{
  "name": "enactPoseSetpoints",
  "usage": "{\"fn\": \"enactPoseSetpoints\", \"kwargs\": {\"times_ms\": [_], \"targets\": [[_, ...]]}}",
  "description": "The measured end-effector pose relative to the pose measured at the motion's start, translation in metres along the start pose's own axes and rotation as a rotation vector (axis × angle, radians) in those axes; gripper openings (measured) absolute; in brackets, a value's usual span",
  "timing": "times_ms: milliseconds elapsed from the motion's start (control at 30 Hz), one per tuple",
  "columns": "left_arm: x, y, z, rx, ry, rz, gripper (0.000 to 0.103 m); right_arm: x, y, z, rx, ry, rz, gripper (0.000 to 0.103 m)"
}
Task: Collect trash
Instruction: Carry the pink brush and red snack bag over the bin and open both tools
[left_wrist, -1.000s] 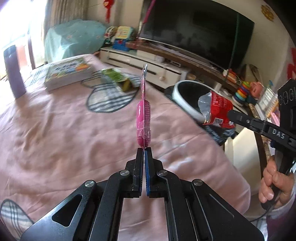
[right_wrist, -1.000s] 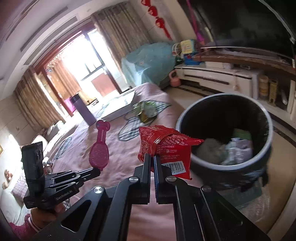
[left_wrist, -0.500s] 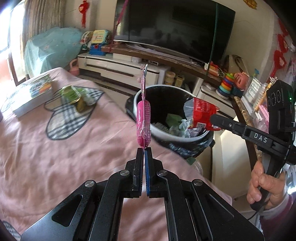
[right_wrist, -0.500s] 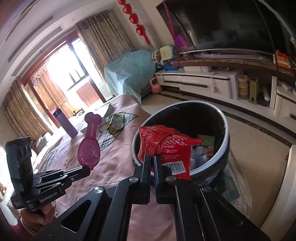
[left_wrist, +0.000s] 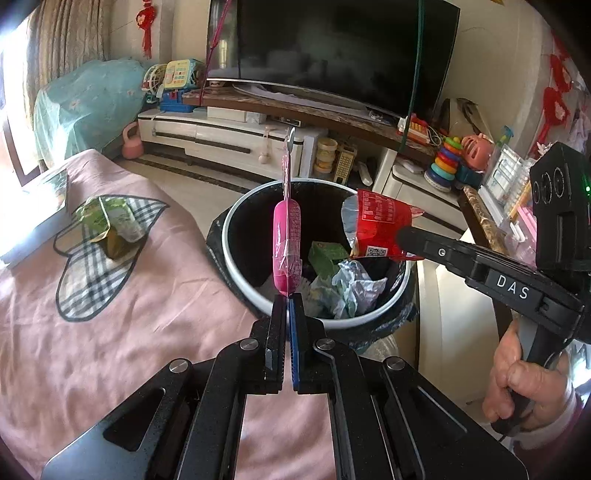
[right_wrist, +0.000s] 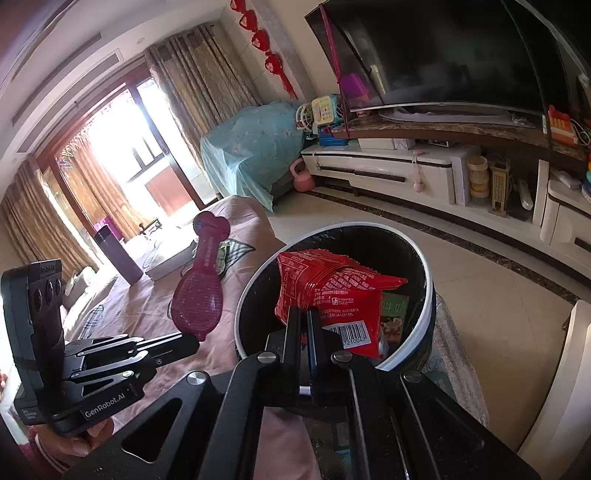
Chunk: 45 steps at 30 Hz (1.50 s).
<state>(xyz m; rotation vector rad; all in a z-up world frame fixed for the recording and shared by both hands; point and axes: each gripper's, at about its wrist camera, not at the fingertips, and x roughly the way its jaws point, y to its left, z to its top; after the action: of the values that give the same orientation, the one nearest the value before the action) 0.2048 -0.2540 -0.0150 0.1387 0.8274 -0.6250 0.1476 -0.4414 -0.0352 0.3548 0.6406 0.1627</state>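
Now left tongs (left_wrist: 287, 295) clamp a pink packet (left_wrist: 286, 247), right tongs (right_wrist: 304, 310) a red bag (right_wrist: 332, 291).

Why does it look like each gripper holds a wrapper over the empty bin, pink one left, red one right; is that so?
Not quite: the bin is not empty. The left wrist view shows crumpled wrappers and a green carton inside. The left gripper holds the pink wrapper, the right gripper the red wrapper.
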Motion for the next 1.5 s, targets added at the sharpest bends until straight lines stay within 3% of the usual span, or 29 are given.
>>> {"fn": "enactPoseSetpoints", "kwargs": {"times_ms": [1200, 1367, 1433, 1467, 1500], "targets": [[0.034, -0.008, 0.012, 0.003, 0.056, 0.008, 0.002, 0.023, -0.01, 0.015, -0.009, 0.066, -0.03, 0.003], [0.032, -0.006, 0.014, -0.013, 0.061, 0.008, 0.004, 0.028, -0.017, 0.018, 0.018, 0.078, -0.026, 0.008], [0.031, -0.005, 0.015, -0.019, 0.066, 0.005, 0.014, 0.028, -0.021, 0.019, 0.032, 0.085, -0.016, 0.009], [0.03, -0.005, 0.014, -0.022, 0.068, 0.014, 0.035, 0.028, -0.022, 0.018, 0.035, 0.087, -0.017, 0.01], [0.027, -0.004, 0.014, -0.024, 0.055, 0.022, 0.049, 0.027, -0.024, 0.018, 0.042, 0.087, -0.021, 0.013]]}}
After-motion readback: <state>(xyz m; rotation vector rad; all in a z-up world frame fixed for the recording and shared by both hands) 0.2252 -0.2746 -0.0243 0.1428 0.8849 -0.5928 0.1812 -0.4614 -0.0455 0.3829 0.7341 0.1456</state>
